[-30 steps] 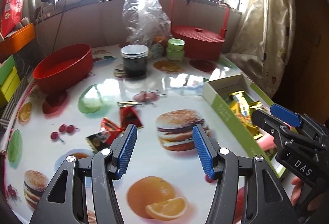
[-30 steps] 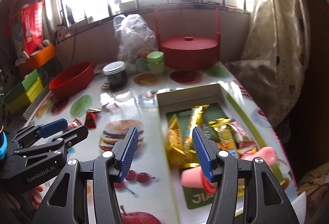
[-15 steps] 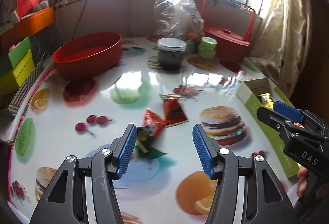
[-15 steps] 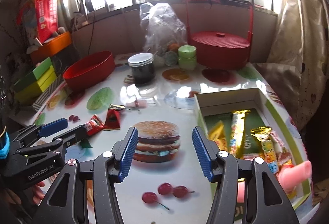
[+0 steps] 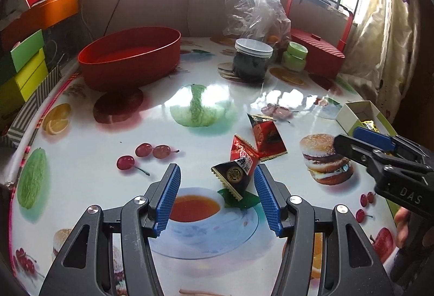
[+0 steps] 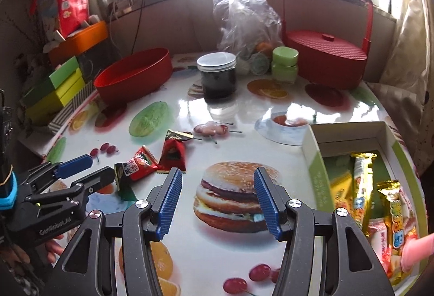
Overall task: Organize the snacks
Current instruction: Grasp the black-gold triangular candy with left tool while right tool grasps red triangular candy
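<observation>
Red snack packets are lying on the table left of the box, the nearest one sitting just inside the left gripper, whose jaws are gaping wide apart. Beside the box, the right gripper is hovering spread and empty over the table.

L gripper open | red-black snack pkt touching R pad | R gripper at right
</observation>
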`<state>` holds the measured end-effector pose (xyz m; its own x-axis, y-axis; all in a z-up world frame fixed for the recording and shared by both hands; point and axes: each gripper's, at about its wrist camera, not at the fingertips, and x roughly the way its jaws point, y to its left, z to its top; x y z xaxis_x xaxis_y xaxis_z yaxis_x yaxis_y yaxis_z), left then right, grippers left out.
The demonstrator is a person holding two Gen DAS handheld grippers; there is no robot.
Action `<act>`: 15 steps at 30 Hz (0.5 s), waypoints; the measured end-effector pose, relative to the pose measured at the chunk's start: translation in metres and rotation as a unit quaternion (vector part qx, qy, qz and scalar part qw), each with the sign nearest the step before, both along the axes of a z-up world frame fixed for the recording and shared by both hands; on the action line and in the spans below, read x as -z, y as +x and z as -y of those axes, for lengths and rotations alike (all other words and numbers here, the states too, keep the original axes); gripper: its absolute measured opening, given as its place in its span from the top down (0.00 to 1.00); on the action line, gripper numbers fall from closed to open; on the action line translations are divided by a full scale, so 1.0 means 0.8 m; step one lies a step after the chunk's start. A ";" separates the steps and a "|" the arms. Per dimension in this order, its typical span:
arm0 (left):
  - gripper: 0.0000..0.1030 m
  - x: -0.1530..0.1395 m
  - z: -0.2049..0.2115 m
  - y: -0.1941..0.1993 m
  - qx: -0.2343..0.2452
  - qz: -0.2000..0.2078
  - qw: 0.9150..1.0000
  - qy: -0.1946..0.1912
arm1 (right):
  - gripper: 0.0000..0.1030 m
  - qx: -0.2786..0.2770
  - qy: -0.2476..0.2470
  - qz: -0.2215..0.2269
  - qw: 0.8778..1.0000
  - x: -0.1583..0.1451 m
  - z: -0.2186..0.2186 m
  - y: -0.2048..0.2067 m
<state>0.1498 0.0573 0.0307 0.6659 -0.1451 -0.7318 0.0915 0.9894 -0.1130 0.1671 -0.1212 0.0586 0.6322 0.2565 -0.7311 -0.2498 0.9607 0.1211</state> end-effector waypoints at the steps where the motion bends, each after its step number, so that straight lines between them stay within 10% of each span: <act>1: 0.44 0.002 -0.001 0.001 -0.002 -0.002 1.000 -0.001 | 0.46 -0.002 -0.001 -0.003 1.000 0.001 -0.003 0.002; 15: 0.44 0.013 -0.006 0.008 0.009 -0.014 1.000 -0.015 | 0.46 -0.032 0.025 -0.043 0.998 0.030 -0.049 0.065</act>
<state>0.1558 0.0620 0.0204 0.6423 -0.1785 -0.7454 0.1047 0.9838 -0.1453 0.2188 -0.0818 0.0343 0.5490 0.3326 -0.7668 -0.2979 0.9350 0.1923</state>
